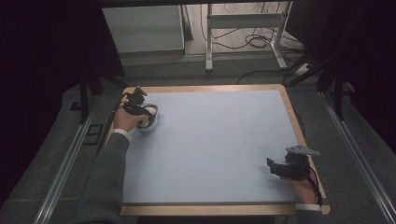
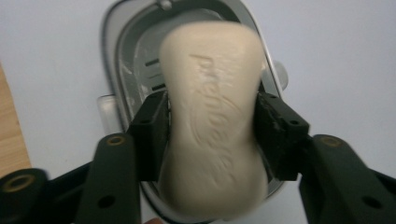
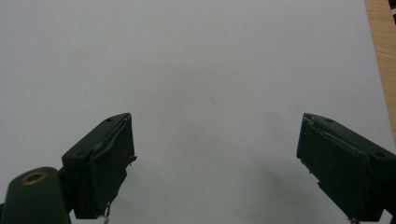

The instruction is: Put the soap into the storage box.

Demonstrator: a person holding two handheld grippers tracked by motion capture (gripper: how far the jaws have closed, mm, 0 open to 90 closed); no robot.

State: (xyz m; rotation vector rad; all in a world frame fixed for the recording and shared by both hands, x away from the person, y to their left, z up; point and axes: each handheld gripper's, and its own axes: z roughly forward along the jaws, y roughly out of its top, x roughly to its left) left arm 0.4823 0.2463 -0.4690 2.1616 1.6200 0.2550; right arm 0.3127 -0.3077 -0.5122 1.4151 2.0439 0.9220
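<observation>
A cream bar of soap (image 2: 212,140) with an embossed word lies lengthwise between the jaws of my left gripper (image 2: 212,100). The soap looks blurred while the jaws look sharp. The pads (image 2: 154,130) stand right at its narrow waist, and I see no firm squeeze. Beneath it is an oval grey soap dish (image 2: 122,60) with drain slots. In the high view the left gripper (image 1: 145,114) hovers over the white dish (image 1: 154,122) at the mat's far left. My right gripper (image 3: 215,123) is open over bare mat, near the front right corner (image 1: 274,167).
A pale blue mat (image 1: 210,140) covers a wooden-edged table (image 1: 299,135). Dark curtains hang at both sides. Beyond the table are a metal frame (image 1: 243,28) and cables on the floor. Rails (image 1: 355,154) run along both sides of the table.
</observation>
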